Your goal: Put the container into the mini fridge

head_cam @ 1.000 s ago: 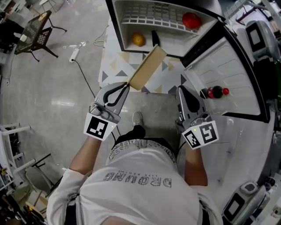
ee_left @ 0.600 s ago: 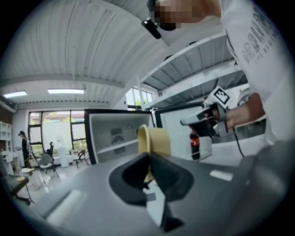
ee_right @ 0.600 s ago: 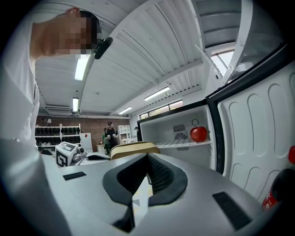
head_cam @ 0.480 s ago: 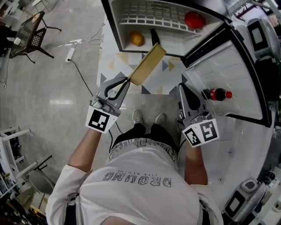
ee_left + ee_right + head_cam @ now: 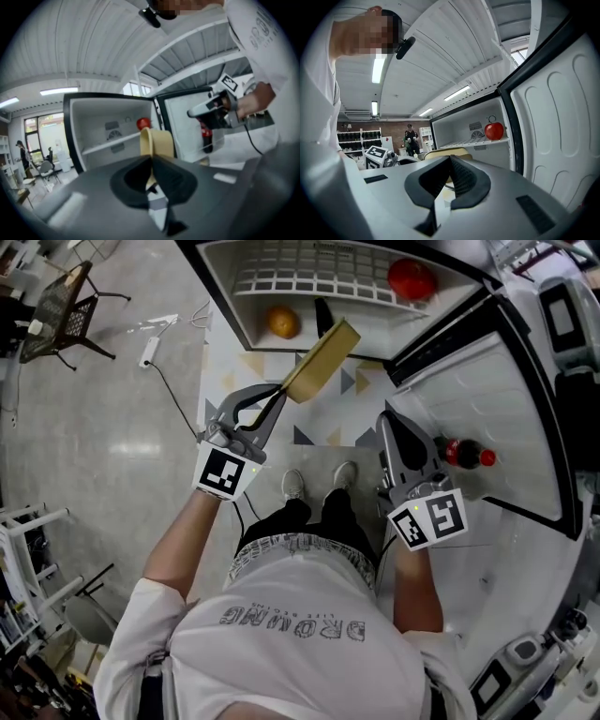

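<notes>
Container (image 5: 322,360) held at the open fridge (image 5: 375,341)
Left gripper (image 5: 281,395) is clenched on the container's near end, just outside the compartment with 1 orange (image 5: 282,322). Right gripper (image 5: 388,426) has jaws pressed together, empty, near the door (image 5: 487,381).

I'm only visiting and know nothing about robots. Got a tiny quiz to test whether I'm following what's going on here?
1. Which gripper holds the tan container? A) left gripper B) right gripper C) neither
2. Fill in: the red fruit sits on the mini fridge's wire ____.
3. True or false: the mini fridge is closed.
Key: 1 A; 2 shelf; 3 false.
</notes>
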`<state>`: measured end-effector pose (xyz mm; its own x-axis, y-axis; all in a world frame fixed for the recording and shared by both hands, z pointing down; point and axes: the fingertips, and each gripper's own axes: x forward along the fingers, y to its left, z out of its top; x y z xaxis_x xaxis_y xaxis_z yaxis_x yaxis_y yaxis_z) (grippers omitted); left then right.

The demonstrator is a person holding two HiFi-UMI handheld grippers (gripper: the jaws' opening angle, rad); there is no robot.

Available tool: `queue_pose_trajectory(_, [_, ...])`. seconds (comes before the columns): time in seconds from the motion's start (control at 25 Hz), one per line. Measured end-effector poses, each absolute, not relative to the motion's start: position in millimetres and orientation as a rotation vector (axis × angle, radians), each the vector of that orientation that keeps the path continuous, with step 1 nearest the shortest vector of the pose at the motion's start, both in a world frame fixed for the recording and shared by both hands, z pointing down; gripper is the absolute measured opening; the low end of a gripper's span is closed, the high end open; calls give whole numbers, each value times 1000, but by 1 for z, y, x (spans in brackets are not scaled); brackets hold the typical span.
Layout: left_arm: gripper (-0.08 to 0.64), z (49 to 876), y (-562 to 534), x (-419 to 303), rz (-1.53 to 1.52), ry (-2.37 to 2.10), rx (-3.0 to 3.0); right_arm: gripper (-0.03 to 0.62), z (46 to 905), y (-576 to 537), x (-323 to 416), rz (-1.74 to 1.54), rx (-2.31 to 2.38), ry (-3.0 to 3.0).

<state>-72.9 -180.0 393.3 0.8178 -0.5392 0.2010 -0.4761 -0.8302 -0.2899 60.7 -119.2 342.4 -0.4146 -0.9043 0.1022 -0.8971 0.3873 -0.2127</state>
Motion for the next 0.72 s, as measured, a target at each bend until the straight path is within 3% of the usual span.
queue_pose_trajectory(0.72, [18, 471, -274, 32, -729, 755, -2624, 0, 387, -167, 116, -495, -1555, 2651])
